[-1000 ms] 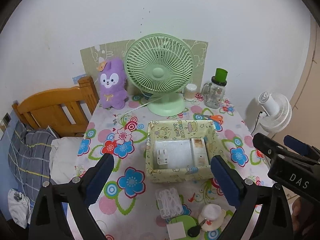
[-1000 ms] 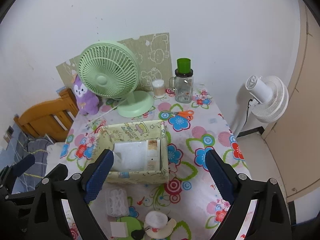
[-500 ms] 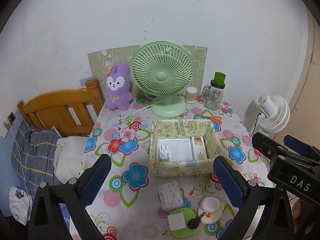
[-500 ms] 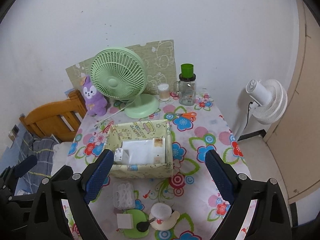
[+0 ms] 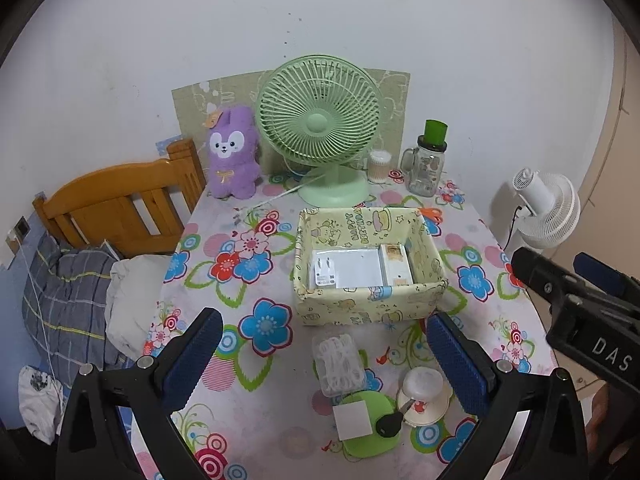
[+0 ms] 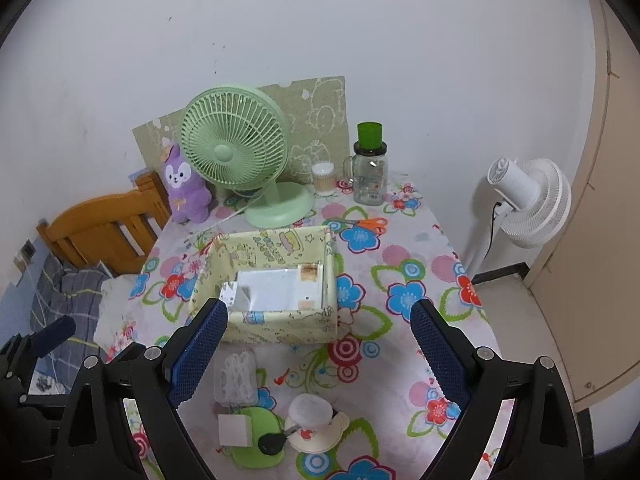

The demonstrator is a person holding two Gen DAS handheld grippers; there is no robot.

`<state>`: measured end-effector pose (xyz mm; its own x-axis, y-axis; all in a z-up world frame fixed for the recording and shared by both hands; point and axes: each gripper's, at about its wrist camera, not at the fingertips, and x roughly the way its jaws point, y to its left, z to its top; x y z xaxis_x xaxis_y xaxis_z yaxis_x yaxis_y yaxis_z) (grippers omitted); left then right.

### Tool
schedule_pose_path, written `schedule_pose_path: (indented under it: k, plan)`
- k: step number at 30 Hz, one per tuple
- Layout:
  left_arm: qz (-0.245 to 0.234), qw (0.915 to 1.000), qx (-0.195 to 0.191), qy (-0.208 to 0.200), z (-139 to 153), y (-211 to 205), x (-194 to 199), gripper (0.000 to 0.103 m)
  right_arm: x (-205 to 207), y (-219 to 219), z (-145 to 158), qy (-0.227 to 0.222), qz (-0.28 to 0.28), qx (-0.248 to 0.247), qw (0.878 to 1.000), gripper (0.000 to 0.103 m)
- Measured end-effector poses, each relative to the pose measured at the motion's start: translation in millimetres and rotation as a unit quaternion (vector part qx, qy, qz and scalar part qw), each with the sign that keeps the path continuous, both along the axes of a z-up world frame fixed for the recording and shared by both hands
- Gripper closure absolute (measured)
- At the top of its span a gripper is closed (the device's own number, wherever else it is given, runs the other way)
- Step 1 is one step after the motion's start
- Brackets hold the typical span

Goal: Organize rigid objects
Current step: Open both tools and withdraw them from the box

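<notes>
Left wrist view: left gripper (image 5: 324, 354) & right gripper (image 6: 318, 350) tilted down over table (image 5: 224, 280), both wide open, empty.

We see a plain white wall (image 5: 360, 20) at 12 o'clock, lightly marked. A wooden bed headboard (image 5: 116, 200) stands at 9 o'clock, with plaid bedding (image 5: 60, 292) below it. A white standing fan (image 6: 528, 200) occupies 3 o'clock, beside a beige door (image 6: 608, 240). The table carries a floral tablecloth (image 6: 416, 280).
</notes>
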<state>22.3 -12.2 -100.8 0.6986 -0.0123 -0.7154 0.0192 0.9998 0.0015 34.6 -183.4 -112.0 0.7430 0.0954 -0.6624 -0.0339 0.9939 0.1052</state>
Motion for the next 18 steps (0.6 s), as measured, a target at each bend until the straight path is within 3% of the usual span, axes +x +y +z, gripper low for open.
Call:
schedule_pose_path:
  k: [7, 12, 18]
  plan:
    - [0.004, 0.9998, -0.017, 0.009, -20, -1, -2, 0.000, -4, -4, -17, -0.005, 0.000, -0.002, 1.000, 0.008]
    - [0.004, 1.0000, -0.004, 0.005, -35, -2, -3, 0.000, -3, -3, -37, 0.004, 0.024, 0.001, 1.000, 0.008]
    - [0.006, 0.9991, -0.021, 0.036, -62, 2, 0, 0.000, -4, -2, -63, 0.014, 0.027, -0.002, 1.000, 0.008]
